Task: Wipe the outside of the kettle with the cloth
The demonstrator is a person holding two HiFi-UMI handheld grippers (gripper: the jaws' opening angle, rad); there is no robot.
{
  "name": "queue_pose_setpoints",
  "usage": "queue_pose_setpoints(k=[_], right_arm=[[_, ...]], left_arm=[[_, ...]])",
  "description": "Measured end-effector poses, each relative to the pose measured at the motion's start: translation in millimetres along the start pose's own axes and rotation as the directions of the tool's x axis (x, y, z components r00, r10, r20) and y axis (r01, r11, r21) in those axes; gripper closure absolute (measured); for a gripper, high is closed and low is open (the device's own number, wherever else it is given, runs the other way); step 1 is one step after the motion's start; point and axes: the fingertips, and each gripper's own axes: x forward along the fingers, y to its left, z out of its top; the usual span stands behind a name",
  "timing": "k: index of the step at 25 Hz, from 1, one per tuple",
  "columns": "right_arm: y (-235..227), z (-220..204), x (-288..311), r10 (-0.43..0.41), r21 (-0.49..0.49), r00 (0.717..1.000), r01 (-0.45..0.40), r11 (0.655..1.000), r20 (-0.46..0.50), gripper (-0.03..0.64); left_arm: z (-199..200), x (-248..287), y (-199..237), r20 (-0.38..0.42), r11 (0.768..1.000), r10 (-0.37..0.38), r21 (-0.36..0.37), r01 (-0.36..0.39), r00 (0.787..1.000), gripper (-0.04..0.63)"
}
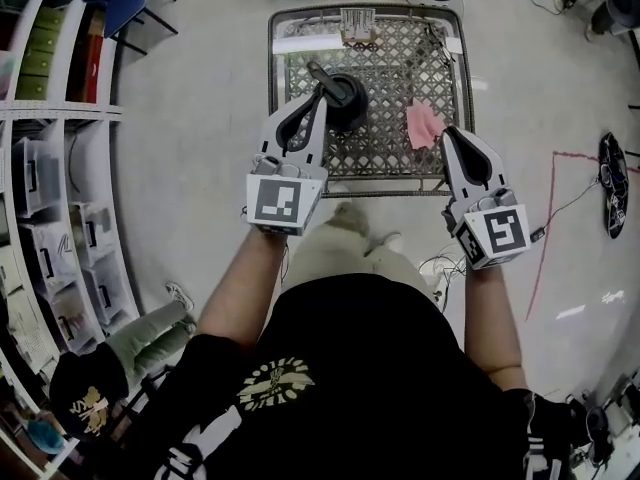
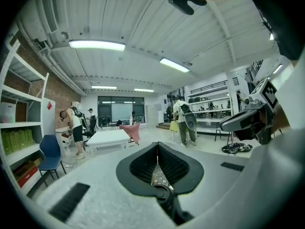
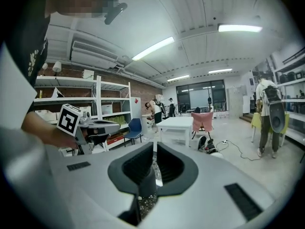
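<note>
The kettle (image 1: 347,96), black with its handle reaching toward 10 o'clock, stands upright near the middle of the metal lattice bench (image 1: 400,63). The pink cloth (image 1: 423,124) lies crumpled at the kettle's 3 o'clock, apart from it and close to the bench's right edge. That layout suits a two-handed job, with the kettle on the left hand's side and the cloth on the right's.

The left gripper (image 1: 312,103) is held out at the kettle's 7 o'clock. In the head view its tip overlaps the kettle's edge, though contact cannot be told from there. Its own view shows the pads pressed together at the tips with nothing pinched, and only the lattice shows through the gap below them. The right gripper (image 1: 455,136) sits at the cloth's 5 o'clock, just short of it. Its jaws are also pressed together and empty, and its view looks level across the room, not down at the cloth.

Both grippers point nearly level over the near rim of the bench, which reads as an approach, not a grasp. Wiping has not begun, since the cloth is untouched and the kettle is unheld. The likely next need is for the right gripper to spread and dip onto the cloth. The left gripper would then spread to steady the kettle by its handle or body so it does not slide on the open lattice.
</note>
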Motion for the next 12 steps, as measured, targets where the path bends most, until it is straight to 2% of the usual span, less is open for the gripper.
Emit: queue_pose_setpoints(k=[6,12], right_arm=[[-7.5,3.4,16.5,-0.065,-0.006,0.996,0.065,0.998,-0.053,0.603],[-14.5,3.1,32.2,-0.114,-0.026,0.987,0.112,0.993,-0.110,0.603]], left_arm=[[-19.5,43.8,9.5,-0.027,0.996,-0.091,-0.007,0.091,0.995,0.588],[-47.6,85.5,10.2,-0.082,0.981,-0.194,0.004,0.195,0.978,0.588]])
